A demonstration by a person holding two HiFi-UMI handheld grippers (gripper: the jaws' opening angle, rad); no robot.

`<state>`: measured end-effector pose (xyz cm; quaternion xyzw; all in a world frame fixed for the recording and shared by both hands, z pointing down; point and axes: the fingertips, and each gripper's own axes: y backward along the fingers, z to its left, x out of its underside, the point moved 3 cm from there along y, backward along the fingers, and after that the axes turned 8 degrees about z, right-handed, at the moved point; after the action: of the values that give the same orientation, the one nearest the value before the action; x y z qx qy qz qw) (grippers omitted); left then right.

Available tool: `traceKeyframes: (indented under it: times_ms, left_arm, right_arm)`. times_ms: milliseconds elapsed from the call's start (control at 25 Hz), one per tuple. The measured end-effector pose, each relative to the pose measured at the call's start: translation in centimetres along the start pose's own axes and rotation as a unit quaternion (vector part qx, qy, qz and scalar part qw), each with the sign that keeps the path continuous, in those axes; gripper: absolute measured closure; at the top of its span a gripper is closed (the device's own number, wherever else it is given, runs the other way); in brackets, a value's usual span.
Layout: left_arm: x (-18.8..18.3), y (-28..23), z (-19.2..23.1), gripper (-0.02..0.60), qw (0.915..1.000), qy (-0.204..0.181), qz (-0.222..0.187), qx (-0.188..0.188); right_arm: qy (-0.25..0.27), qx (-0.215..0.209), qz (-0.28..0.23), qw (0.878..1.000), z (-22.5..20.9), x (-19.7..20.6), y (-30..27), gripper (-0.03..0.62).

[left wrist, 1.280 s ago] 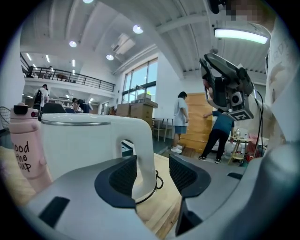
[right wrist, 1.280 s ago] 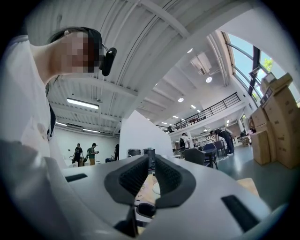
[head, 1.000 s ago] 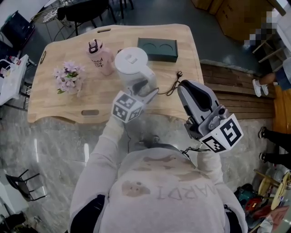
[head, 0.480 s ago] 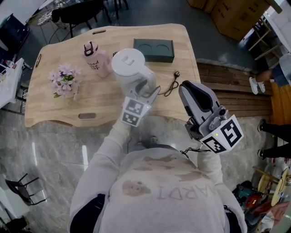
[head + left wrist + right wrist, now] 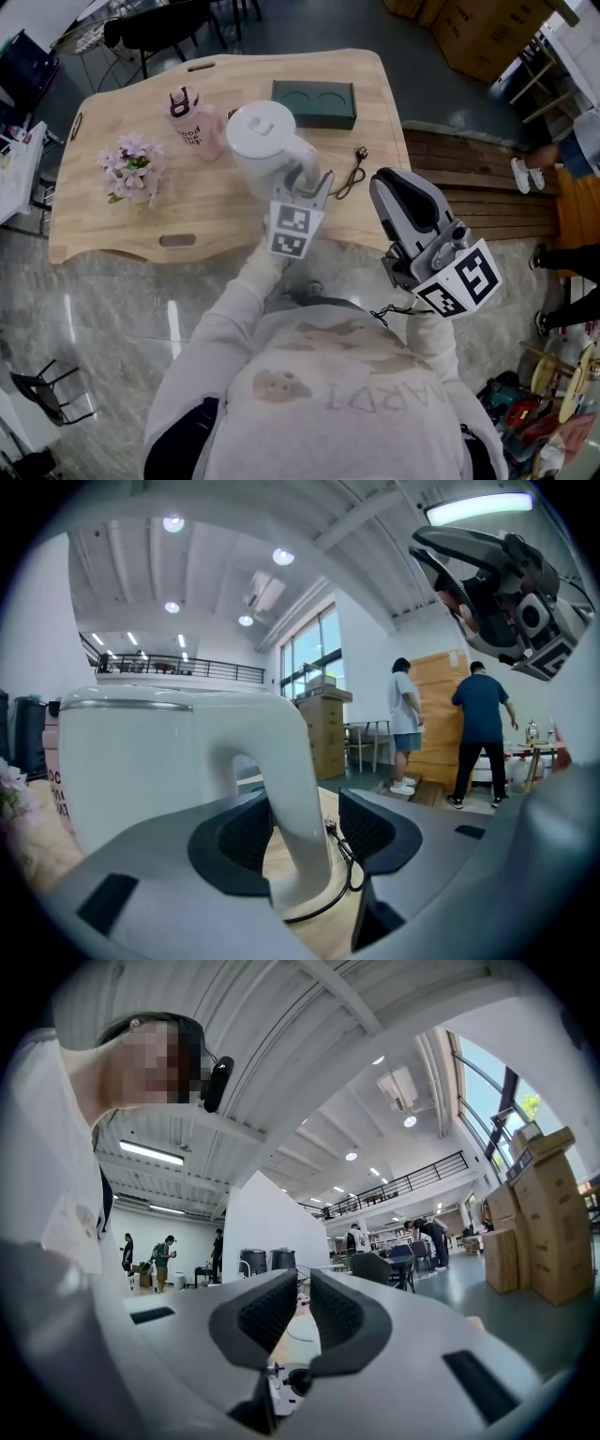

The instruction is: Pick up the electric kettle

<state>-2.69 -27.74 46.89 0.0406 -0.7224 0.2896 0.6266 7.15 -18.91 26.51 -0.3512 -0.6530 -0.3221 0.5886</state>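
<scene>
The white electric kettle (image 5: 263,141) stands on the wooden table (image 5: 103,225), its handle turned toward me. My left gripper (image 5: 307,187) reaches to that handle from the near side. In the left gripper view the kettle handle (image 5: 286,761) stands between the two dark pads (image 5: 246,832) of the left gripper (image 5: 307,829), which is open; a gap shows on the handle's right side, where the black cord (image 5: 342,864) runs. My right gripper (image 5: 401,199) hovers off the table's right front edge. In the right gripper view the right gripper (image 5: 300,1312) is shut with nothing in it.
A pink bottle (image 5: 192,122) and a pot of flowers (image 5: 129,167) stand left of the kettle, with a dark box (image 5: 314,103) behind it. The kettle's plug (image 5: 360,153) lies to its right. A slatted wooden platform (image 5: 487,202) adjoins the table. Two people (image 5: 405,724) stand far off.
My left gripper has shifted right and turned, so its jaws now straddle the kettle's handle. The kettle stays on the table. The right gripper has not moved.
</scene>
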Motion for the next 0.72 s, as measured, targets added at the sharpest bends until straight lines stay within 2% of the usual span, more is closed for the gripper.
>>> traceKeyframes:
  times_ms: [240,560,720]
  left_arm:
    - [0.0,-1.1,-0.1,0.382,0.9994,0.021,-0.003,-0.028]
    - [-0.5,-2.2,-0.2,0.382,0.9982,0.045,-0.009,-0.039]
    - [-0.7,-2.7,0.1,0.383,0.9963,0.053,-0.015,-0.065]
  right_arm:
    - [0.002,0.005,0.004,1.0,-0.1,0.2,0.4,0.546]
    - [0.007,0.016,0.011,1.0,-0.6,0.1,1.4,0.546]
    - [0.009,0.02,0.014,1.0,-0.7,0.1,1.7,0.546]
